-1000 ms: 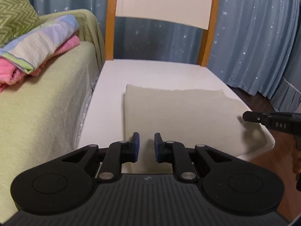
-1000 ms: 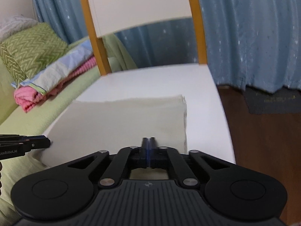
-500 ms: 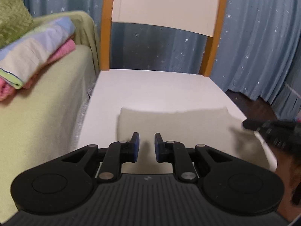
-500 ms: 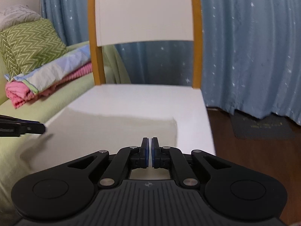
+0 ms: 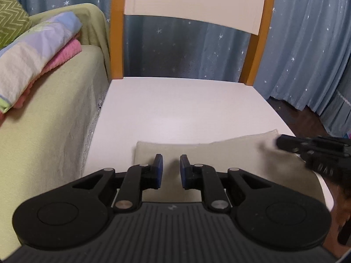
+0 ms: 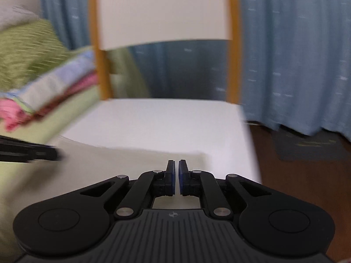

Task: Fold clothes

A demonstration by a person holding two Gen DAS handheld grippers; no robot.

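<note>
A folded beige cloth (image 5: 230, 153) lies at the front edge of the white chair seat (image 5: 182, 107); it also shows in the right wrist view (image 6: 122, 166). My left gripper (image 5: 171, 166) is open with a narrow gap, hovering over the cloth's left part, holding nothing. My right gripper (image 6: 176, 175) has its jaws almost closed with a thin slit between them, over the cloth's right end; nothing shows between the pads. Each gripper shows at the edge of the other's view: the right one (image 5: 311, 149), the left one (image 6: 28, 151).
The chair has a white backrest (image 5: 195, 2) with orange wooden posts. A green-covered sofa (image 5: 46, 114) stands on the left with folded pink and patchwork blankets (image 5: 37, 57) and a zigzag cushion (image 6: 24, 50). Blue star curtains (image 5: 307, 43) hang behind. Dark floor (image 6: 302, 182) lies to the right.
Both grippers have pulled back towards the front of the chair, so less of the cloth shows. The right gripper's jaws have parted to a thin slit. The right view is motion-blurred.
</note>
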